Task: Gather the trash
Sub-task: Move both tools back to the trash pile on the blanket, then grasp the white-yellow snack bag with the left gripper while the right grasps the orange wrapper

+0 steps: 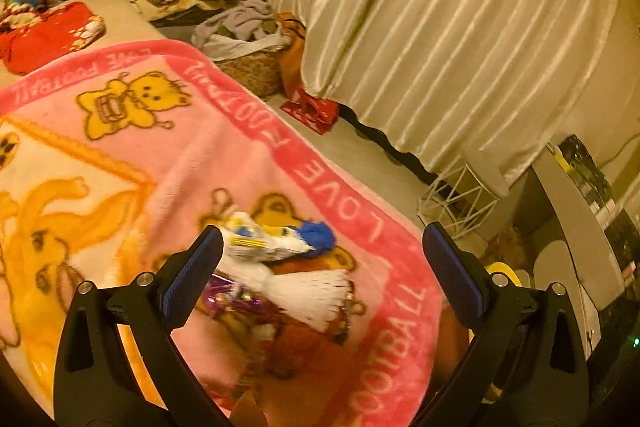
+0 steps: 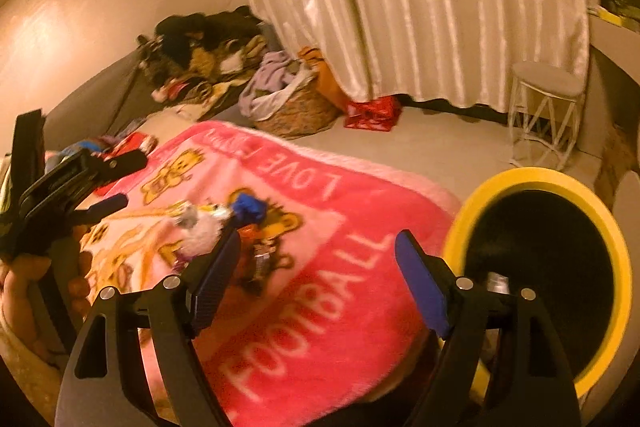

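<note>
A heap of trash lies on the pink cartoon blanket (image 1: 120, 155): a white, blue and yellow wrapper (image 1: 260, 243), a blue crumpled scrap (image 1: 318, 235), white pleated paper (image 1: 316, 291) and a shiny purple wrapper (image 1: 232, 301). My left gripper (image 1: 323, 229) hovers over the heap, open wide, its left pad next to the wrapper. In the right wrist view the blue scrap (image 2: 248, 209) and a white wad (image 2: 204, 227) lie just beyond my open right gripper (image 2: 320, 237), which holds nothing. A yellow-rimmed bin (image 2: 536, 181) with a black inside stands to its right. The left gripper (image 2: 118, 183) shows at the left.
A wicker basket (image 2: 296, 115) of laundry, a red bag (image 2: 374, 113) and a clothes pile (image 2: 208, 47) sit on the floor beyond the bed. A cream curtain (image 2: 400, 7) hangs behind. A white wire stool (image 2: 544, 111) stands at the right. Red cloth (image 1: 44, 35) lies further up the bed.
</note>
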The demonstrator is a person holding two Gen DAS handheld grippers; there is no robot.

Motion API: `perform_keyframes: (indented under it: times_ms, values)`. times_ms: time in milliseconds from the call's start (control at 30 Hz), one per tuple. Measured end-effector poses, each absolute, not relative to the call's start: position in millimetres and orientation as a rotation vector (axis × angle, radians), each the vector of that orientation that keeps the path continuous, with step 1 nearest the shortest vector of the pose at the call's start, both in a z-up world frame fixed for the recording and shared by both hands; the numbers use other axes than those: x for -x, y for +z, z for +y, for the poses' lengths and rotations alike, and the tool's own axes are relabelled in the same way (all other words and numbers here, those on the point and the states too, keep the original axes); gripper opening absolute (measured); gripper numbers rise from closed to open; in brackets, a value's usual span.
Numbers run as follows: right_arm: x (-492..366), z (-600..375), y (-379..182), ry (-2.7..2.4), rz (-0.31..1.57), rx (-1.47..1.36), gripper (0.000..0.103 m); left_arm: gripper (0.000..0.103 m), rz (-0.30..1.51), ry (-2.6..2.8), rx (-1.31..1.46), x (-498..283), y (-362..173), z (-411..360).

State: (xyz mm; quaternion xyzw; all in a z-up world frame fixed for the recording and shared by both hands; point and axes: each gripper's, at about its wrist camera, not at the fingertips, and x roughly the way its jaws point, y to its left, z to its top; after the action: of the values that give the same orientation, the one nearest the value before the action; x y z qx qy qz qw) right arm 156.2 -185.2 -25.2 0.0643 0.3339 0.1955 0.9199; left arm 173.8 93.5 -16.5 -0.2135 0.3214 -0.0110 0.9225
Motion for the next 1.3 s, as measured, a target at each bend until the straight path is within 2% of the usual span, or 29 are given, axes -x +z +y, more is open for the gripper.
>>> perform_keyframes:
  times_ms: [500,767,833,967,1067,1100,1133,1200,1300]
  values:
    - [-154.3,-109.1,-61.1,0.573,0.794,0.006,0.077,0.092,0.722,0.058,0.511,-173.9,-51.4,151.5]
    - [-158.3,-84.2,-86.6,0.622,0.865,0.050,0.076,0.078,0.774,0.008,0.561,-188.8,-70.6,155.8]
    - [-161.3,-78.9,-92.2,0.627,0.882,0.062,0.071,0.075,0.790,-0.003,0.566,-194.8,-72.6,154.0]
    - [-167.0,-66.5,-103.4,0.639,0.919,0.090,0.063,0.075,0.818,-0.030,0.520,-209.1,-74.5,141.2]
    - [-168.7,-60.9,-111.8,0.647,0.958,0.104,0.040,0.072,0.844,-0.032,0.479,-217.7,-79.1,131.2]
    - [-168.1,-60.3,-113.1,0.651,0.963,0.106,0.031,0.069,0.849,-0.031,0.470,-219.2,-80.9,129.3]
    - [-166.7,-60.7,-112.9,0.659,0.960,0.105,0.026,0.063,0.857,-0.030,0.458,-221.3,-82.9,125.8]
    - [-164.5,-61.4,-111.0,0.673,0.951,0.100,0.019,0.060,0.871,-0.025,0.450,-224.0,-86.1,122.8]
    - [-158.4,-62.3,-108.9,0.690,0.937,0.106,0.015,0.057,0.886,-0.006,0.452,-227.1,-91.9,122.5]
